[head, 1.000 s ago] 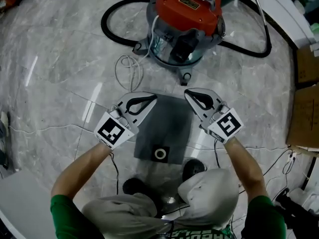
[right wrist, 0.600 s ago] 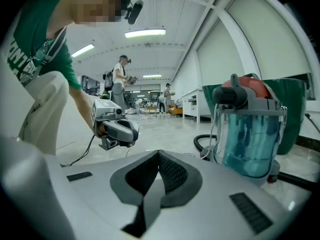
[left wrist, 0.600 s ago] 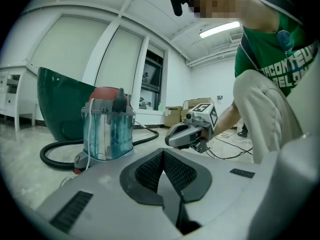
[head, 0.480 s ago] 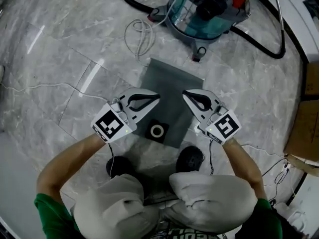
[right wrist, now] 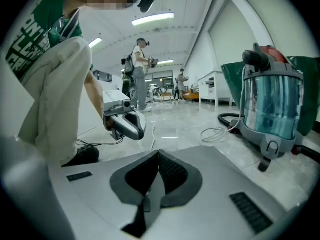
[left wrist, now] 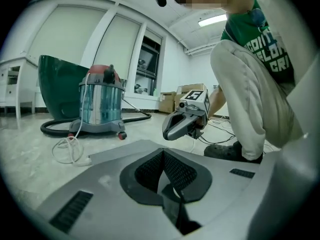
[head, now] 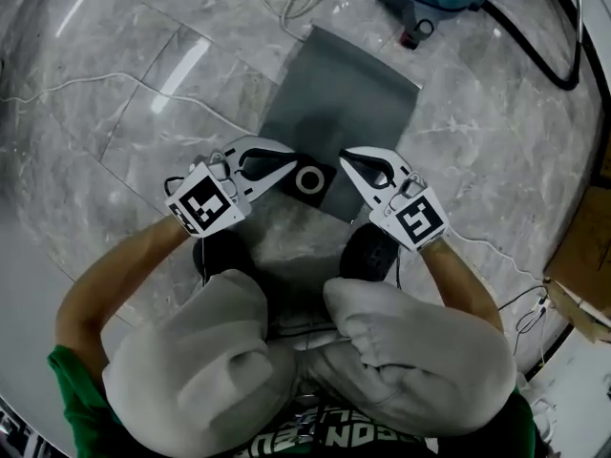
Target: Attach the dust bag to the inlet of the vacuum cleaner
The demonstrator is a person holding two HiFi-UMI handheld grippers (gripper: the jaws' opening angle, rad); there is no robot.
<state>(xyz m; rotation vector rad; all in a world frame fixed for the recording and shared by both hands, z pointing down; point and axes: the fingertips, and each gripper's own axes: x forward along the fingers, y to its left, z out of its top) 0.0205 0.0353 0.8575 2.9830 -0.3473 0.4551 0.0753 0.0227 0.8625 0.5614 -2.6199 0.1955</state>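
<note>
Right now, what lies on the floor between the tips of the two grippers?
The head view shows the white ring of the grey dust bag there, at the bag's near end, between the left gripper and the right gripper.

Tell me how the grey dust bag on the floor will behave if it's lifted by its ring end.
Probably floppy: the dust bag lies flat like thin fabric, so the far end should droop. Its ring collar looks rigid, a firmer hold. Likely light, being thin.
</note>
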